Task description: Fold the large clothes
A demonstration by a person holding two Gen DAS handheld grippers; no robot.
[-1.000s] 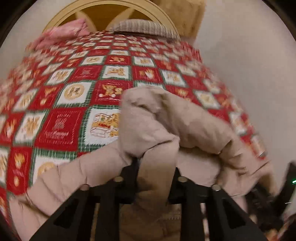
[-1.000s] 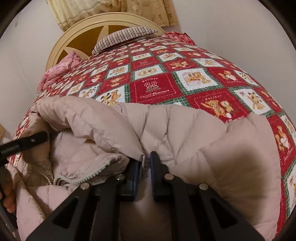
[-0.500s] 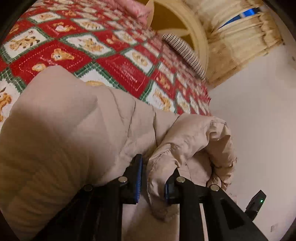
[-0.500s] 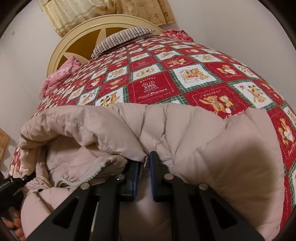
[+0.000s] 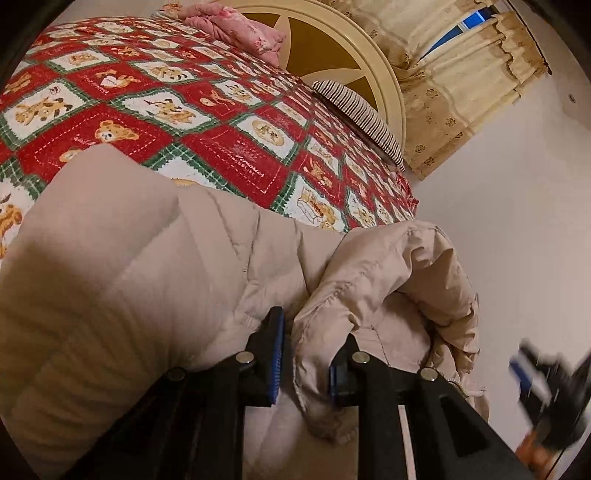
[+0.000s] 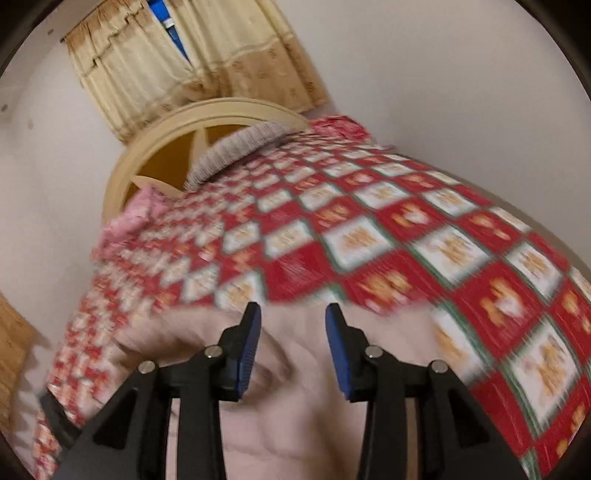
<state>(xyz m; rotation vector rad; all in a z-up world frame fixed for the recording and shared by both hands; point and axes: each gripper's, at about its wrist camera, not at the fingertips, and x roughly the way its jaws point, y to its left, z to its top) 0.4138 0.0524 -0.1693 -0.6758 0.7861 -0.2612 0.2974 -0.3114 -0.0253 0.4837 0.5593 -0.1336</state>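
A beige padded jacket [image 5: 147,277] lies bunched on the near part of the bed. My left gripper [image 5: 304,354] is shut on a folded edge of it, which hangs down between the blue pads. In the right wrist view the jacket [image 6: 295,406] lies blurred below my right gripper [image 6: 293,332]. That gripper's jaws are opening, and nothing is pressed between its pads. The right gripper [image 5: 546,391] also shows as a dark blur at the right edge of the left wrist view.
The bed carries a red, green and white patchwork quilt [image 5: 147,103] with bear prints. At its head are a round cream headboard [image 5: 332,48], a striped pillow [image 5: 362,118] and a pink bundle [image 5: 240,33]. A curtain [image 5: 461,74] and a plain wall stand beyond.
My right gripper let go of the jacket, opened and lifted away from it. My left gripper rolled and dropped with its fold, then held still.
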